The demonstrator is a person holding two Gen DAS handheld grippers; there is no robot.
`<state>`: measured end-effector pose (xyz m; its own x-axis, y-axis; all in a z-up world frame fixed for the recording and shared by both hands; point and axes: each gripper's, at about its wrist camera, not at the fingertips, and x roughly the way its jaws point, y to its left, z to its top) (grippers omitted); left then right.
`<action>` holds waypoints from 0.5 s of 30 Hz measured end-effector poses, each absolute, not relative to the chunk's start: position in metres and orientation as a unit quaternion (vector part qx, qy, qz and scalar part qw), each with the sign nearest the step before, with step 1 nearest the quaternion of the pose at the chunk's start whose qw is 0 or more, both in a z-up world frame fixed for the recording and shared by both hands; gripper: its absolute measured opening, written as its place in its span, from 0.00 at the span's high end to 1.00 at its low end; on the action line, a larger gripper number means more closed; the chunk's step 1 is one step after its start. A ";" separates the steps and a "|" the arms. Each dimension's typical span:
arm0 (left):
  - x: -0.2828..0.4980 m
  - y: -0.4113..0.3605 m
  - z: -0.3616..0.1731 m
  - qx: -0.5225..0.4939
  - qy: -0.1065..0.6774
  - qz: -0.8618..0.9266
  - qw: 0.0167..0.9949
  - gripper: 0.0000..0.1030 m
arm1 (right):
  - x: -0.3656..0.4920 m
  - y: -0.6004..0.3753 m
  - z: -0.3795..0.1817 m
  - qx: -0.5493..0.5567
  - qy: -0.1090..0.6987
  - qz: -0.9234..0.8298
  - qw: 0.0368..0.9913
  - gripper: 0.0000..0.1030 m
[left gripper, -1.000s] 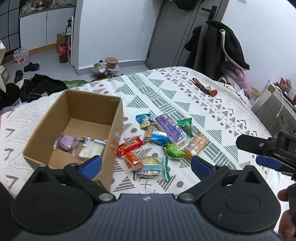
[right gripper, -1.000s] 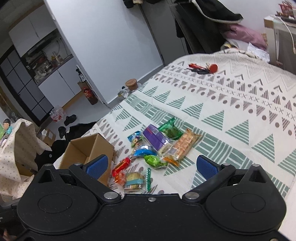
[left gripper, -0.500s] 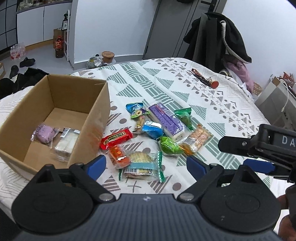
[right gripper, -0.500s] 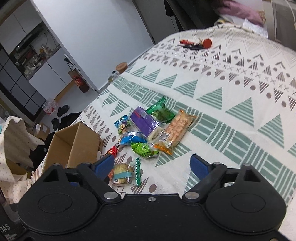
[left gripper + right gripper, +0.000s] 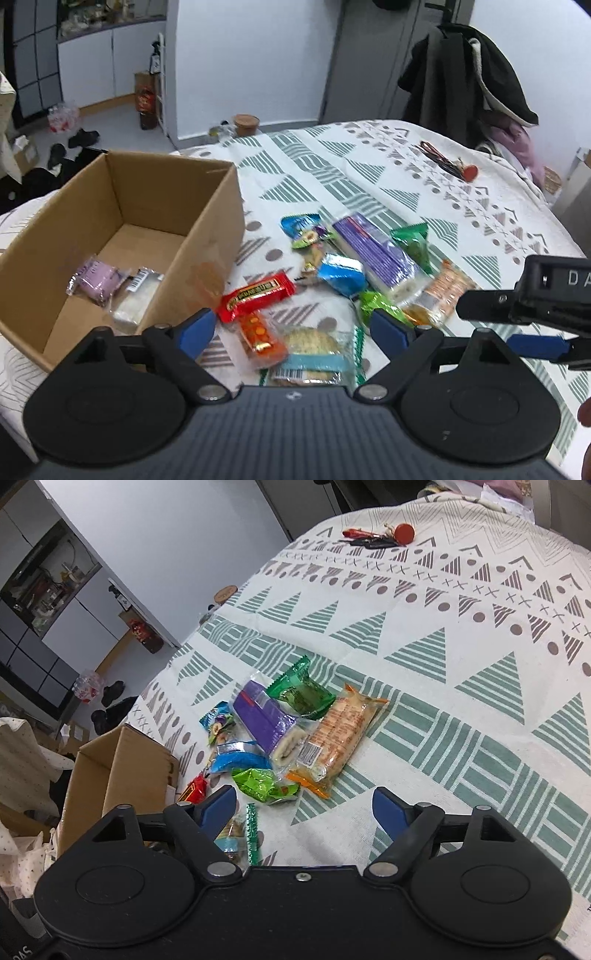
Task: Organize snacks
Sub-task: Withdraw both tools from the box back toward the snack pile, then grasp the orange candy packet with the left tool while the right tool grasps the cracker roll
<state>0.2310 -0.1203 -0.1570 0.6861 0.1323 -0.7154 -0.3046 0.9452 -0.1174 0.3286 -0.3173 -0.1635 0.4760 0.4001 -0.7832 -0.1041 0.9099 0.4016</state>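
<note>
A pile of wrapped snacks lies on the patterned bedspread: a red bar (image 5: pixel 256 297), an orange packet (image 5: pixel 260 338), a cracker pack (image 5: pixel 314 350), a blue packet (image 5: pixel 341 275), a purple pack (image 5: pixel 373 251) and an orange biscuit pack (image 5: pixel 341 734). An open cardboard box (image 5: pixel 207 236) at the left holds a lilac packet (image 5: pixel 98 278) and a white one (image 5: pixel 136 299). My left gripper (image 5: pixel 291 326) hangs open just above the red bar and cracker pack. My right gripper (image 5: pixel 304 805) hovers open near the lime-green packet (image 5: pixel 264 784), holding nothing.
Keys with a red tag (image 5: pixel 448 166) lie far back on the bed. Dark coats (image 5: pixel 465 81) hang behind the bed at the right. On the floor at the left are shoes (image 5: pixel 83 138), bottles and a jar (image 5: pixel 246 124). The bedspread (image 5: pixel 461 686) to the right of the snacks is bare.
Both grippers have moved closer to the snack pile and lower over it. The box now fills more of the left wrist view. The jaws of both stayed open.
</note>
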 end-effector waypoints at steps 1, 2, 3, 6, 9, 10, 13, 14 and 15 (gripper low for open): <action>0.232 -0.121 -0.158 -0.112 0.375 0.124 0.912 0.13 | 0.330 -0.318 -0.165 0.152 0.491 0.149 0.845 0.22; 0.233 -0.121 -0.157 -0.112 0.372 0.130 0.912 0.19 | 0.332 -0.317 -0.166 0.152 0.492 0.150 0.844 0.22; 0.234 -0.121 -0.157 -0.119 0.371 0.138 0.911 0.22 | 0.334 -0.316 -0.167 0.152 0.493 0.151 0.844 0.22; 0.235 -0.126 -0.155 -0.115 0.364 0.160 0.910 0.29 | 0.344 -0.310 -0.169 0.145 0.494 0.156 0.843 0.25; 0.241 -0.129 -0.159 -0.120 0.373 0.174 0.904 0.34 | 0.354 -0.304 -0.174 0.143 0.496 0.155 0.842 0.30; 0.242 -0.128 -0.160 -0.138 0.376 0.171 0.900 0.37 | 0.357 -0.303 -0.176 0.143 0.497 0.155 0.842 0.32; 0.245 -0.134 -0.163 -0.126 0.373 0.183 0.901 0.38 | 0.365 -0.301 -0.182 0.142 0.502 0.149 0.840 0.37; 0.248 -0.134 -0.166 -0.125 0.377 0.189 0.898 0.38 | 0.367 -0.301 -0.185 0.143 0.504 0.146 0.839 0.38; 0.251 -0.131 -0.171 -0.129 0.385 0.199 0.892 0.38 | 0.368 -0.302 -0.187 0.145 0.506 0.143 0.838 0.39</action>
